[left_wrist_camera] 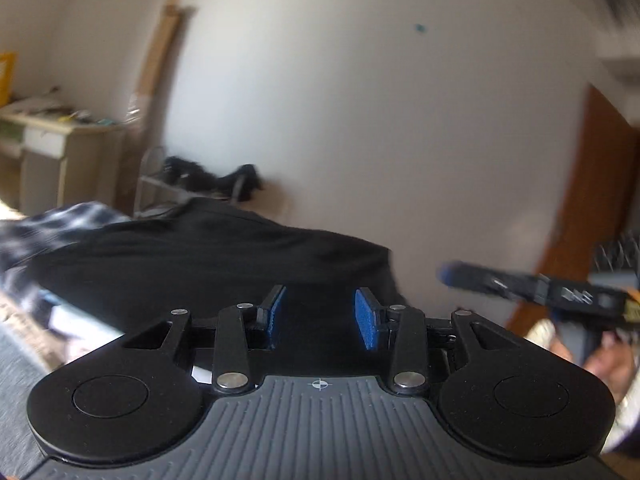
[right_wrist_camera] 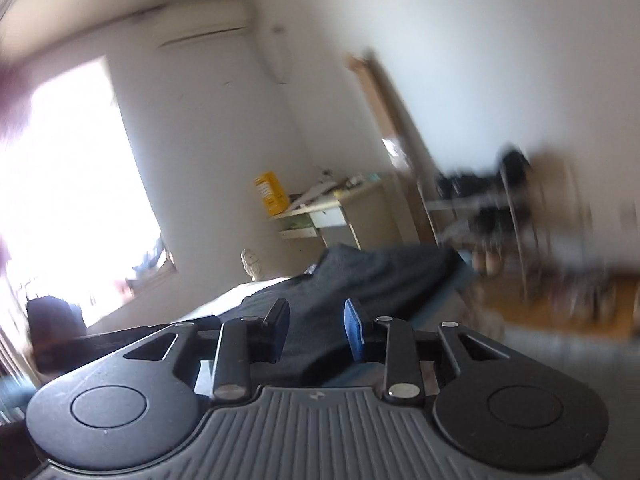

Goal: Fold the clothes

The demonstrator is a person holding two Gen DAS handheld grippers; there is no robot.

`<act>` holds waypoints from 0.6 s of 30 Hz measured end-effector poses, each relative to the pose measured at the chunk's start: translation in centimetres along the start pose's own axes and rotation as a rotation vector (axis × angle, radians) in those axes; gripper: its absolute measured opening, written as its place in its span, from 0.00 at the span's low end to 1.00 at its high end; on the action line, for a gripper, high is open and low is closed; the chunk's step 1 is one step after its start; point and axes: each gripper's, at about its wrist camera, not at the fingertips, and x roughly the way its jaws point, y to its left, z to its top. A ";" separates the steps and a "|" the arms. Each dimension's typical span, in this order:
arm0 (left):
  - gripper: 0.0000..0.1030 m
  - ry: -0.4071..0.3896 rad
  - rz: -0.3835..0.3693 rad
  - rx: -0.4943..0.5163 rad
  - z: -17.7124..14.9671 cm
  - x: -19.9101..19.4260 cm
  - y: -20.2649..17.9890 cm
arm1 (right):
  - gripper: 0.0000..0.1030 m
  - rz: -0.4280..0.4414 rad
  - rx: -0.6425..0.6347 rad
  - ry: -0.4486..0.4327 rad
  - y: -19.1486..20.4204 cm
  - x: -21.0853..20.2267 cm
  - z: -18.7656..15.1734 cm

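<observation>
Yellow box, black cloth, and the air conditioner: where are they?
yellow box (right_wrist_camera: 272, 194): right wrist view, its front face.
black cloth (left_wrist_camera: 208, 256): left wrist view, middle of the spread fabric.
air conditioner (right_wrist_camera: 204, 22): right wrist view, its front panel.

left gripper (left_wrist_camera: 320, 316): jaws apart, nothing between pads | black garment (left_wrist_camera: 208, 256): just ahead, spreading left | plaid cloth (left_wrist_camera: 60, 224): far left | right gripper (left_wrist_camera: 448, 274): right, blurred | desk (left_wrist_camera: 60, 140): beyond, left
</observation>
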 end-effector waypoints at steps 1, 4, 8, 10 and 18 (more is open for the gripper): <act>0.36 0.011 -0.007 0.020 -0.5 0.5 -0.6 | 0.29 0.011 -0.071 -0.007 1.0 0.9 -0.1; 0.36 0.042 -0.007 0.049 -1.7 1.6 -1.1 | 0.29 0.043 -0.211 0.019 1.7 3.4 -1.3; 0.36 0.054 -0.006 0.051 -2.4 1.8 -1.0 | 0.29 0.006 -0.299 0.048 -0.4 6.2 -3.3; 0.36 0.055 -0.008 0.056 -2.5 1.7 -1.0 | 0.28 -0.023 -0.266 0.026 -2.6 7.2 -3.3; 0.37 0.050 -0.033 0.039 -2.5 1.7 -0.4 | 0.10 -0.209 0.057 -0.075 -12.3 8.8 -2.0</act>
